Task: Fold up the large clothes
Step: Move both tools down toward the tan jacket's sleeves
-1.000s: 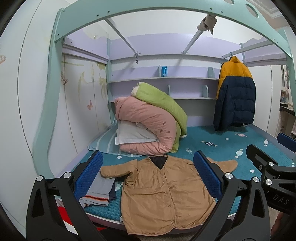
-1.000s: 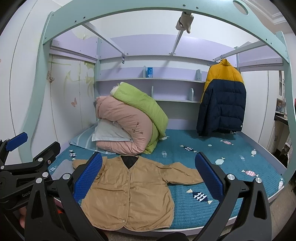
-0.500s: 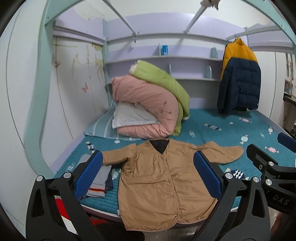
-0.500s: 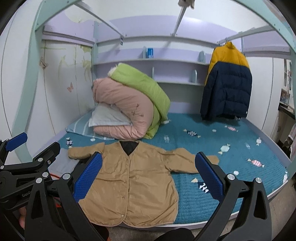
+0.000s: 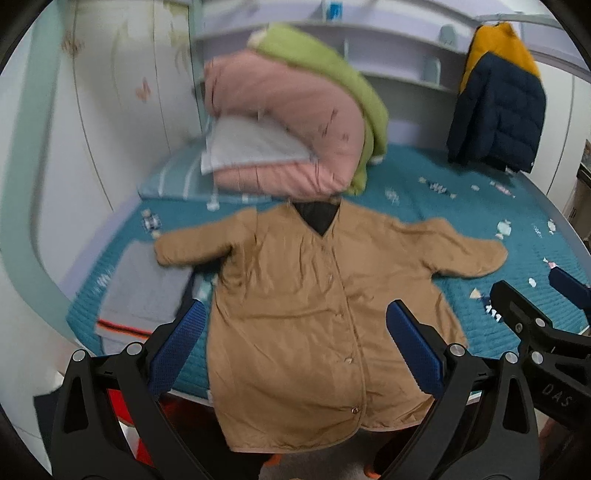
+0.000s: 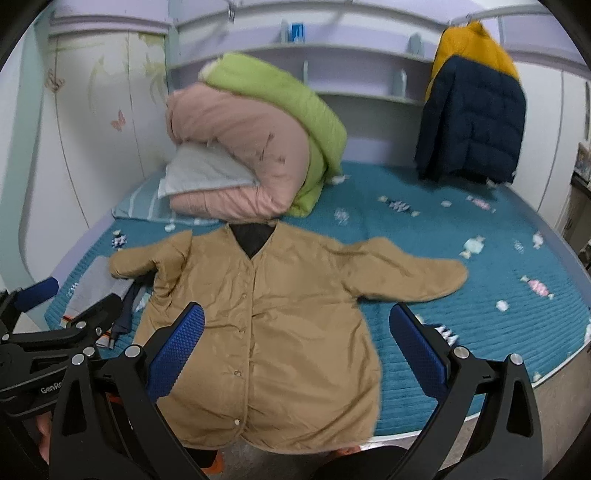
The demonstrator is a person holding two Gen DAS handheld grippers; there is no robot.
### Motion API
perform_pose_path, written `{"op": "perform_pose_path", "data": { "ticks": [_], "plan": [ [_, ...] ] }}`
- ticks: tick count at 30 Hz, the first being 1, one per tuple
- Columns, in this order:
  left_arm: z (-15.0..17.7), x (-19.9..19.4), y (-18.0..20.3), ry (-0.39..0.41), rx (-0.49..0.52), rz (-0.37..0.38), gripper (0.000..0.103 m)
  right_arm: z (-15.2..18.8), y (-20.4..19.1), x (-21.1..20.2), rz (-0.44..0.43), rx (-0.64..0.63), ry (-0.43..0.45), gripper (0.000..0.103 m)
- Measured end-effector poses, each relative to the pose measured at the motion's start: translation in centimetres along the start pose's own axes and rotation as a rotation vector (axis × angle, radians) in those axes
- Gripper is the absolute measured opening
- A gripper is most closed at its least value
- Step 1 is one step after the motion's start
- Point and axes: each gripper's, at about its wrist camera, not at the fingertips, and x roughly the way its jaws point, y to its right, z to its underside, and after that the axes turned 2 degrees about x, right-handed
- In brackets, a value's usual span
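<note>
Tilting down and closing in since a second ago: both views have lost the upper bed frame, and the coat (image 5: pixel 314 295) now fills the middle of each. Left gripper (image 5: pixel 295 350) released, jaws wide apart, hanging over the coat's lower half and holding nothing; right gripper (image 6: pixel 295 354) likewise spread and empty above the coat (image 6: pixel 266 325). Coat lies flat, front up and buttoned, on the bed (image 5: pixel 461 206), both sleeves out sideways, hem hanging over the near edge. Left view is blurred. Left view shows the folded grey clothes (image 5: pixel 144 291) almost whole, just beside the coat, with one sleeve end lying on them; right view shows only part of that pile (image 6: pixel 92 288), partly behind the left gripper's body. Right view shows more of the bed (image 6: pixel 480 295) on the right, out to its edge. Behind the coat's collar, pink quilt (image 6: pixel 240 155) and green quilt (image 6: pixel 284 96) are heaped at the bed's far side. Jacket (image 6: pixel 472 122), yellow over navy, hangs at far right. Shelf (image 6: pixel 351 48) on the back wall carries a small blue box (image 6: pixel 296 31).
</note>
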Motion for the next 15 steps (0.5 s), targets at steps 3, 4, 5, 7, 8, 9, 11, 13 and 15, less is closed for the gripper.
{"op": "perform_pose_path", "data": {
  "ticks": [3,4,5,7,8,9,11,13,15],
  "plan": [
    [0.0,4.6,-2.4,-0.09,-0.049,0.021,0.098,-0.2,-0.9,3.6,-0.009,-0.013,-0.036,0.097],
    [0.1,6.0,-3.5,-0.115,-0.067,0.019,0.098,-0.3,-1.1,4.6,-0.012,-0.017,-0.047,0.097],
    [0.0,8.0,-5.0,-0.14,-0.095,0.015,0.098,-0.3,-1.3,6.0,-0.019,-0.017,-0.062,0.097],
    [-0.1,11.2,-7.9,-0.189,-0.158,0.006,0.098,-0.4,-1.5,8.5,-0.027,-0.014,-0.09,0.097],
    [-0.3,12.8,-9.8,-0.203,-0.202,0.007,0.098,-0.4,-1.7,9.7,-0.032,-0.013,-0.101,0.097],
    [-0.4,14.1,-11.4,-0.218,-0.239,-0.001,0.098,-0.5,-1.9,11.3,-0.032,-0.013,-0.121,0.097],
    [-0.7,16.6,-15.0,-0.22,-0.313,-0.037,0.098,-0.5,-2.3,13.4,-0.041,-0.016,-0.139,0.097],
    [-1.2,18.6,-17.9,-0.236,-0.379,-0.057,0.098,-0.5,-2.8,15.3,-0.037,-0.027,-0.155,0.097],
    [-1.7,20.7,-20.8,-0.228,-0.456,-0.032,0.098,-0.5,-3.7,17.3,-0.041,-0.043,-0.163,0.097]
  ]
}}
